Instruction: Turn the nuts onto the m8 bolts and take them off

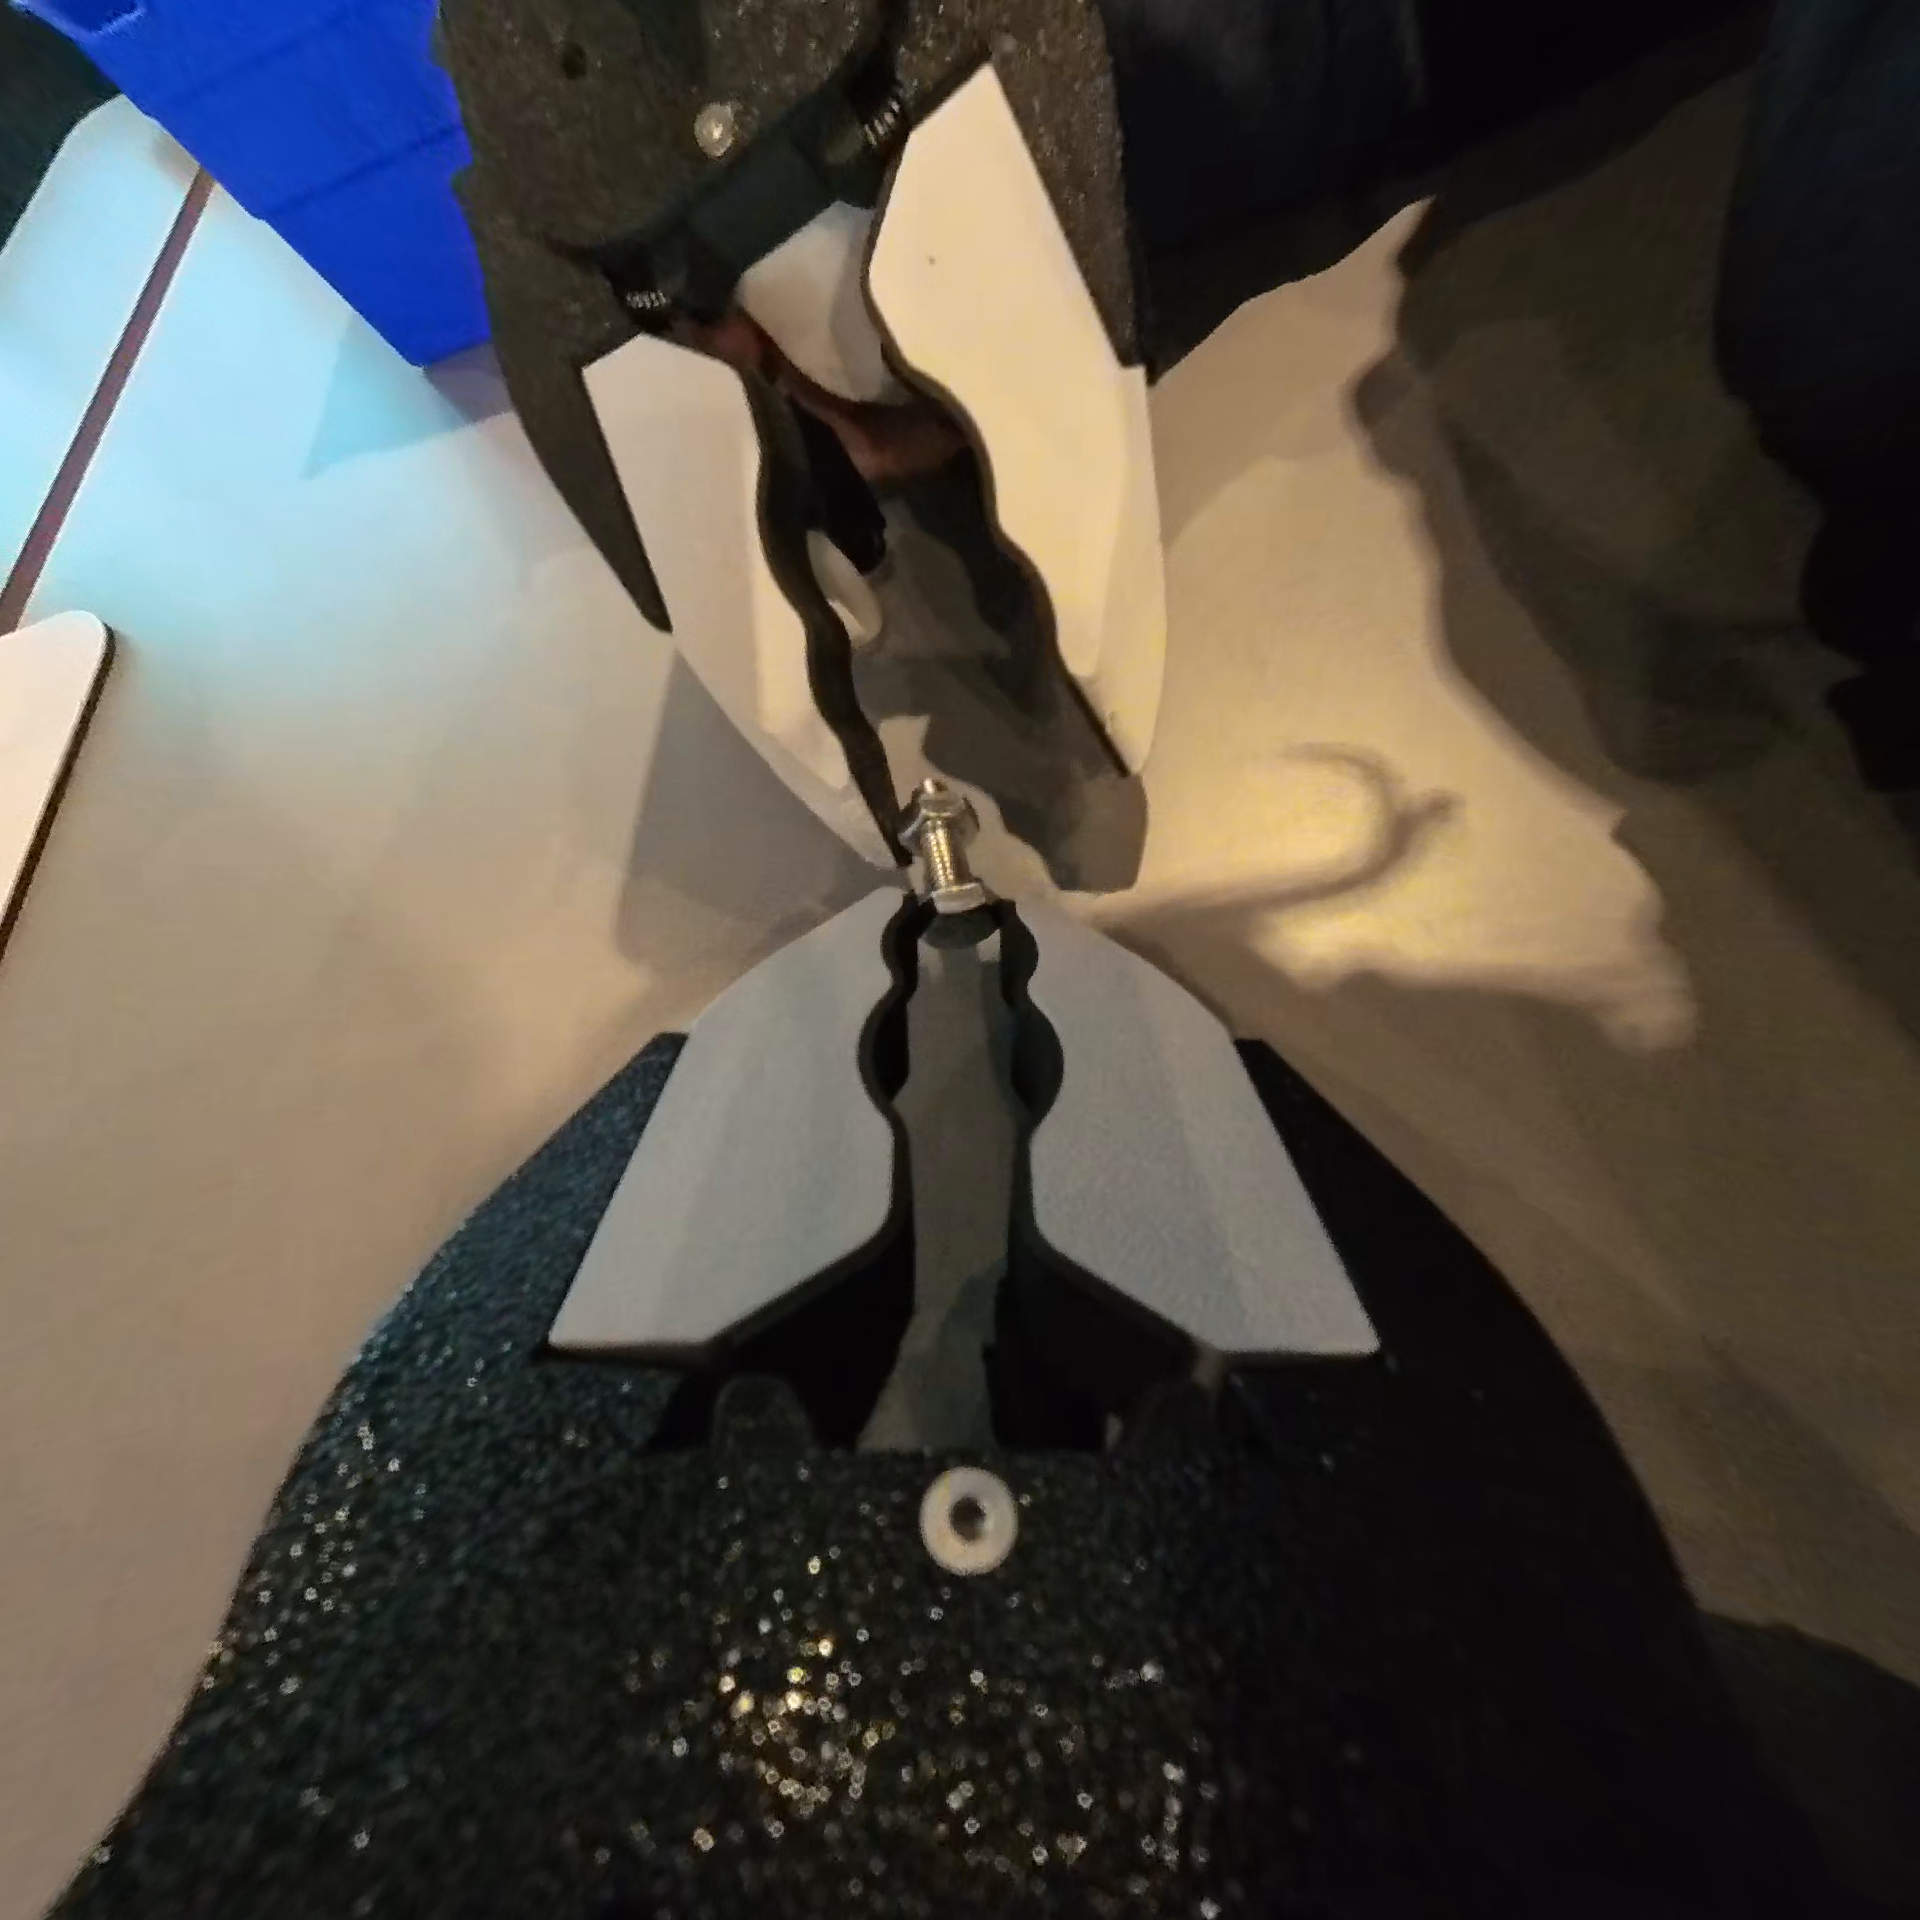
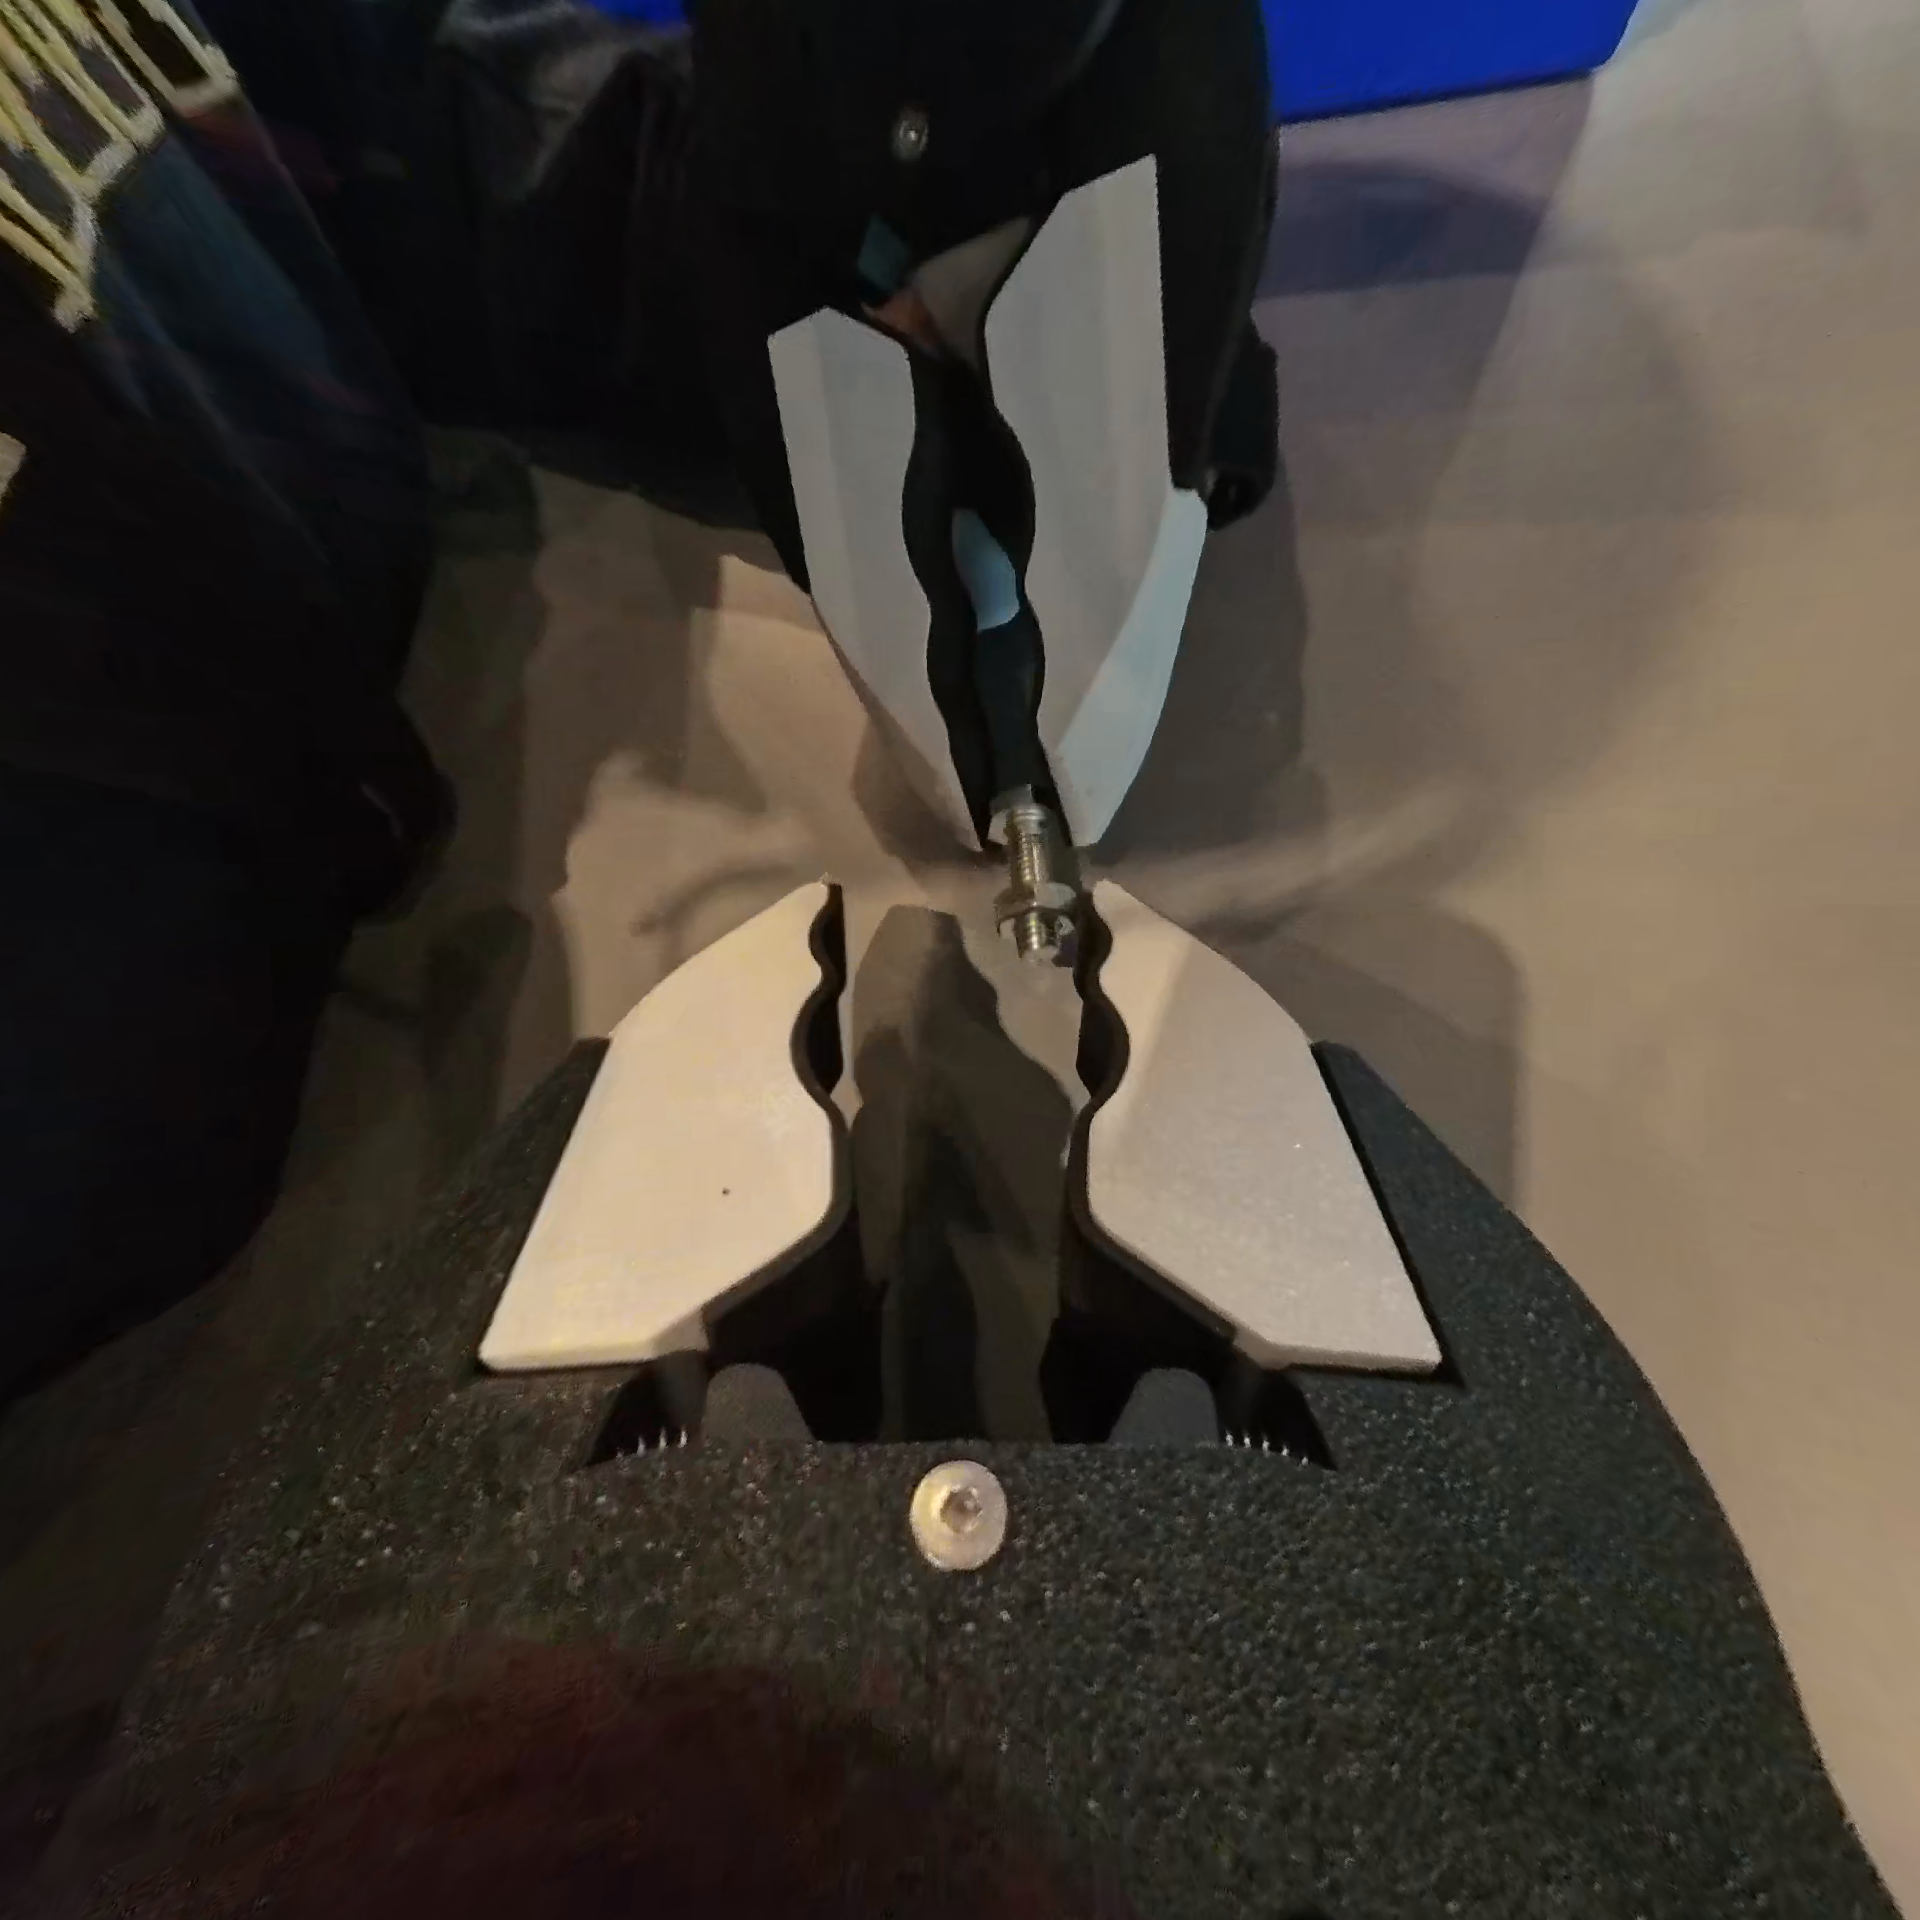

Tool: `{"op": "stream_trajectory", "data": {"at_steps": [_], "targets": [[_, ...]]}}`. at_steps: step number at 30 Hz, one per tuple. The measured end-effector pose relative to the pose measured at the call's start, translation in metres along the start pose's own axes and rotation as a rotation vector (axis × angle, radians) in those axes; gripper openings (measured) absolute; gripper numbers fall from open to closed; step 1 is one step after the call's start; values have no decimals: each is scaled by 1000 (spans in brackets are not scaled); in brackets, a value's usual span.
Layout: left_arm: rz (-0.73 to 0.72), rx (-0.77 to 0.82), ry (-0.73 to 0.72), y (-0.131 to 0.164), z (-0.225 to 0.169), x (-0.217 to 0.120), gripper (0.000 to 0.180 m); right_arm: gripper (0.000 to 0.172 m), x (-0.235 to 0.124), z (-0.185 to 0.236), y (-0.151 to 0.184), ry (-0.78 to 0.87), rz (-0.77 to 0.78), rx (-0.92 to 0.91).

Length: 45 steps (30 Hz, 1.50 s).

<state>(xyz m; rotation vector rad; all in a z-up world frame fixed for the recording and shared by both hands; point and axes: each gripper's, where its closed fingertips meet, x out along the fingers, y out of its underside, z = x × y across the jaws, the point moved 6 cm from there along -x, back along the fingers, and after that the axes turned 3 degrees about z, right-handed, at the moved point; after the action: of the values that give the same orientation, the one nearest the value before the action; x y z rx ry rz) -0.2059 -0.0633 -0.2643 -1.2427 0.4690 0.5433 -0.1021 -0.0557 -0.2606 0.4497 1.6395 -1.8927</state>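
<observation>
My left gripper [image 1: 956, 920] is shut on the head of a silver bolt [image 1: 940, 862] and holds it above the table, with the threaded end pointing away from it. A silver nut [image 1: 932, 821] sits on the thread near the bolt's far end. The right wrist view shows the same bolt [image 2: 1029, 847] and nut [image 2: 1039, 899], with the left gripper [image 2: 1031, 831] coming in from the top. My right gripper [image 2: 966, 899] is open around the nut end. The nut lies close to its right finger [image 2: 1117, 935], and a wide gap separates it from the left finger [image 2: 821, 914].
A blue bin [image 1: 312, 156] stands at the back of the pale table [image 1: 312, 935]; it also shows in the right wrist view [image 2: 1455, 52]. A white board [image 1: 42, 748] lies at the left edge. A person's dark clothing [image 2: 156, 623] fills the left of the right wrist view. The tips of both grippers are at nearly the same place.
</observation>
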Motion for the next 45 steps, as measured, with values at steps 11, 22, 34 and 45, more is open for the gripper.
{"op": "stream_trajectory", "data": {"at_steps": [11,22,34,45], "targets": [[-6,6,32,-1,-3,0,14,43,-8,5,0,-86,-51,-21],[58,8,29,2,-3,6,14,39,-4,4,-3,23,-43,-94],[53,3,26,2,-2,6,14,38,-1,6,0,24,2,-132],[60,0,24,2,-2,6,14,38,-1,-4,2,85,27,-60]]}}
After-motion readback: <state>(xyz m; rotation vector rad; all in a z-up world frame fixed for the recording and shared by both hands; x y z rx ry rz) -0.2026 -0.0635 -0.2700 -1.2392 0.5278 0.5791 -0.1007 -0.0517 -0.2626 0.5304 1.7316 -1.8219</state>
